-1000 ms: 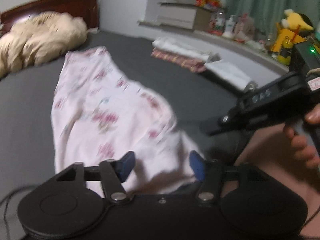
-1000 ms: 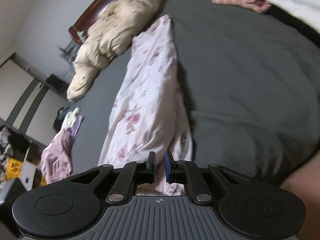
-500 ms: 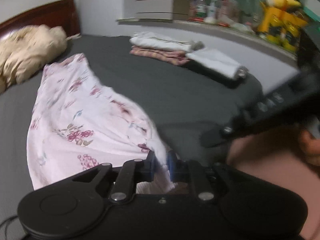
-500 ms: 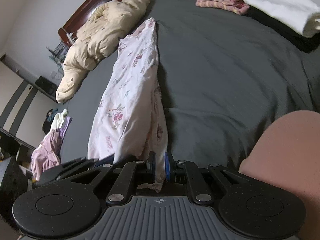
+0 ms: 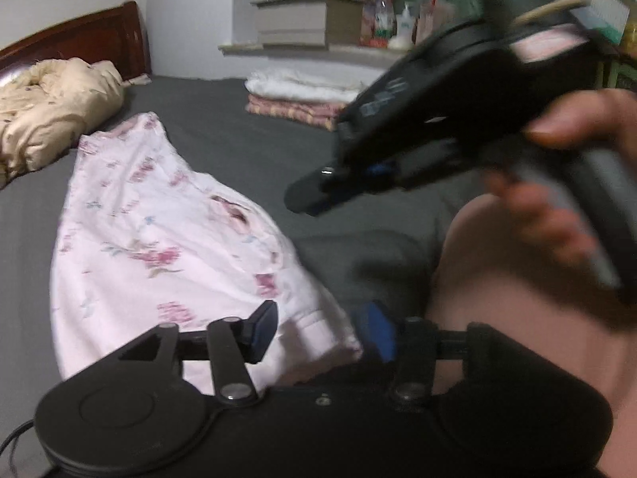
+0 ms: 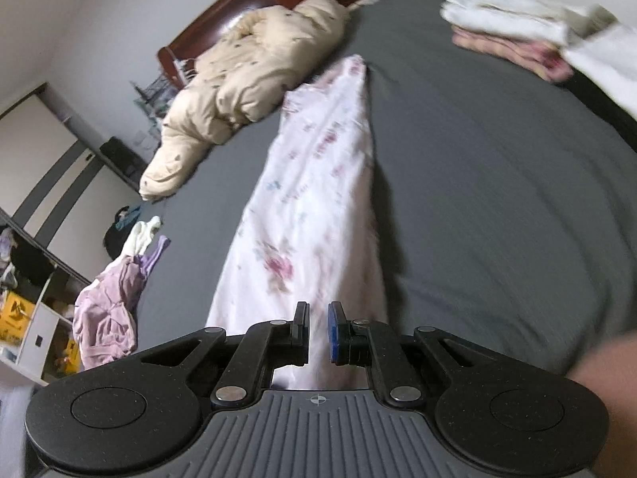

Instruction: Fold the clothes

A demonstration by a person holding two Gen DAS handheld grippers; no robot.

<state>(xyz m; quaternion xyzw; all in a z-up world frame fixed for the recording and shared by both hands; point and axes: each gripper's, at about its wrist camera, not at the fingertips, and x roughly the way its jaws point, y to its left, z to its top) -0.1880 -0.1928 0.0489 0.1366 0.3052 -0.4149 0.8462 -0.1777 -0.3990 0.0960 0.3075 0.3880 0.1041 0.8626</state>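
The pink floral garment (image 5: pixel 159 239) lies stretched along the dark grey bed sheet (image 6: pixel 497 183), its near end bunched up right at my two tools. My left gripper (image 5: pixel 318 328) stands wide apart with that near hem lying loose between its blue pads, while my right gripper (image 6: pixel 317 332) has its fingers drawn close with only a narrow gap, cloth running through it, though I cannot tell whether it is pinched. Farther off, a beige quilt (image 6: pixel 247 79) sits crumpled by the wooden headboard (image 5: pixel 79 40), and folded laundry (image 5: pixel 302 95) is stacked at the bed's far side.
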